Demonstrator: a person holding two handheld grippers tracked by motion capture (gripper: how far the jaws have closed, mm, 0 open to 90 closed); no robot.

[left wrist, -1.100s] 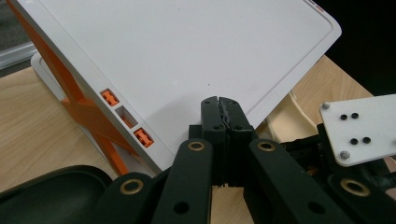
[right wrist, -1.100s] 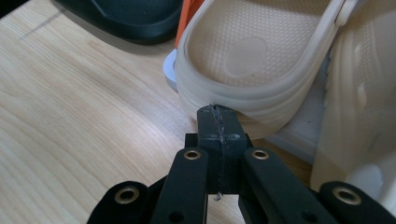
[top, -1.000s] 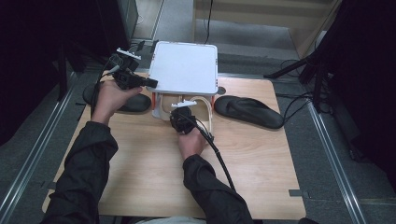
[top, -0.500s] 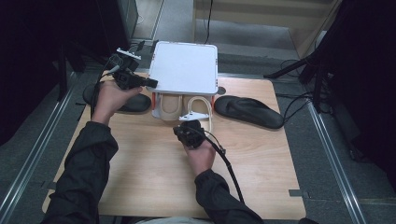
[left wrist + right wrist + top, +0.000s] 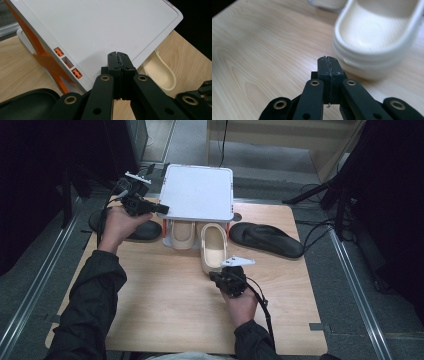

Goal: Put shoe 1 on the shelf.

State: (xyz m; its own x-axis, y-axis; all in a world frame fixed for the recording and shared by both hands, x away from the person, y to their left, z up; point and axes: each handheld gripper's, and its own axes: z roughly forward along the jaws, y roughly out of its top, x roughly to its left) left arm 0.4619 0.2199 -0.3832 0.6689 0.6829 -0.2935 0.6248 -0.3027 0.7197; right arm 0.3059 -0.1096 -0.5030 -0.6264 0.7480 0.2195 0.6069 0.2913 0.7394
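The right gripper (image 5: 216, 276) is hovering near the middle of the table (image 5: 150, 310), its jaws pressed together and holding nothing, just beside the heel of a cream slipper (image 5: 213, 246) that is lying half out from under a white rack (image 5: 197, 191) at the far edge. The left gripper (image 5: 162, 209), also closed and empty, is resting against the rack's left edge, above a black slipper (image 5: 142, 230).

I see a black sandal (image 5: 267, 240) right of centre on the wooden table (image 5: 165, 295), and another black shoe (image 5: 142, 231) at the left. Grey floor with metal rails (image 5: 40, 280) runs down both sides of my frame.
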